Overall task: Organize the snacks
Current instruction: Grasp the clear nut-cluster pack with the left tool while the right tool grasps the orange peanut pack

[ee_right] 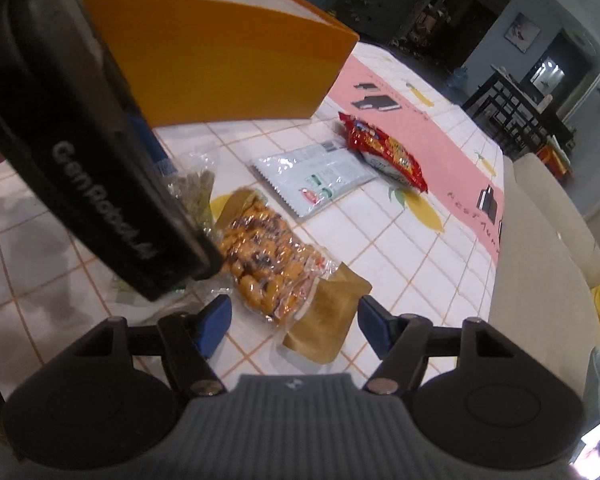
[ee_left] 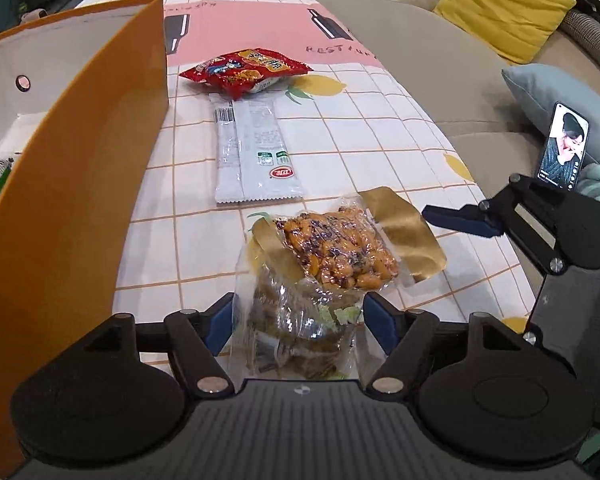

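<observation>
Snack packs: peanuts (ee_left: 336, 252) just ahead of left gripper (ee_left: 300, 316), spread, clear pack (ee_left: 296, 332) btwn jaws; right gripper (ee_right: 294, 322) spread too.

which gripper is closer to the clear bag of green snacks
Left. The left gripper is open, straddling the clear bag of green snacks; the right gripper, also open, sits off beside the peanut pack.

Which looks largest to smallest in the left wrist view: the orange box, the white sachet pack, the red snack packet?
1. Orange cardboard box, by far the largest.
2. White plastic sachet pack.
3. Red foil snack packet, though it lies farthest from the camera, so its true size is unsure.
</observation>
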Demonstrator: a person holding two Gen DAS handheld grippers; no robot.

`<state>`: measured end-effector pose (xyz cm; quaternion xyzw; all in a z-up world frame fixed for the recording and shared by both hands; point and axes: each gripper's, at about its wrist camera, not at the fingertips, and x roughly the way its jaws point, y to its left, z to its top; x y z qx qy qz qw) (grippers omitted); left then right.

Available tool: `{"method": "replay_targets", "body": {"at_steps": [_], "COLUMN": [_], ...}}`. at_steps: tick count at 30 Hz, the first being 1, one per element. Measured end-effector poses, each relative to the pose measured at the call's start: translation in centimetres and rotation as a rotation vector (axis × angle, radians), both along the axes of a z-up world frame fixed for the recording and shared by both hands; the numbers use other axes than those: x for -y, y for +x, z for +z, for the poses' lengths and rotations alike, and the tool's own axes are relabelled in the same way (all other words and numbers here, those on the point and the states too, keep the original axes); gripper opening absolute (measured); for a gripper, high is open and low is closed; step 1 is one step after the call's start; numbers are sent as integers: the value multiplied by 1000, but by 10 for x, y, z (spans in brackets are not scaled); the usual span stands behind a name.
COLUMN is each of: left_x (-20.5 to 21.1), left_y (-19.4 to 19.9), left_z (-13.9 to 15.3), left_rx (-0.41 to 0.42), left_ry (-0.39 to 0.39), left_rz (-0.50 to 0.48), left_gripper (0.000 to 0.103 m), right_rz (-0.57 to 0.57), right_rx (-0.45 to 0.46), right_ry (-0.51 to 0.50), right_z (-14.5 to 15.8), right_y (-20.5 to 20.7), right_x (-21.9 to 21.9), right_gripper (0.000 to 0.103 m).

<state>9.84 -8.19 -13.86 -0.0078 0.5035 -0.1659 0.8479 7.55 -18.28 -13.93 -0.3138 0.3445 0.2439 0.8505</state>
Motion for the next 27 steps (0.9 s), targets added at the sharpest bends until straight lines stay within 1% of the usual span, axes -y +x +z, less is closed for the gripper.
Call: {"method": "replay_targets", "body": {"at_steps": [2, 5, 9, 11, 13, 15, 19, 22, 23, 24, 27], "left_x": [-1, -6, -12, -16, -19, -19, -18, -19, -20, -19, -19], "left_y": [1, 2, 0, -1, 1, 3, 5, 6, 6, 6, 6], "left_z": [-1, 0, 2, 3, 2, 1, -2, -7, -7, -7, -7], "left_rx": [-6, -16, -20, -24, -32, -36, -50, -67, -62, -64, -67], "left_ry": [-3, 5, 44, 41, 26, 22, 15, 17, 16, 17, 21], "left_rz": [7, 45, 86, 92, 108, 117, 117, 117, 117, 116, 113], "left_gripper": [79, 77, 76, 76, 76, 77, 77, 75, 75, 75, 75], "right_rz": [-25, -62, -46, -47, -58, -66, -36, 2, 8, 7, -23], "right_rx": [-17, -52, -59, -43, -3, 6, 16, -22, -36, -51, -111], "right_ry": [21, 47, 73, 78, 89, 122, 116, 127, 135, 145, 207], "right_z": [2, 6, 12, 17, 25, 30, 21, 12, 9, 7, 3], "right_y": [0, -2, -12, -17, -20, -17, -3, 12, 15, 18, 27], "right_x": [1, 3, 1, 2, 5, 9, 5, 2, 2, 2, 6], "right_gripper": [67, 66, 64, 64, 64, 69, 70, 71, 73, 76, 78]}}
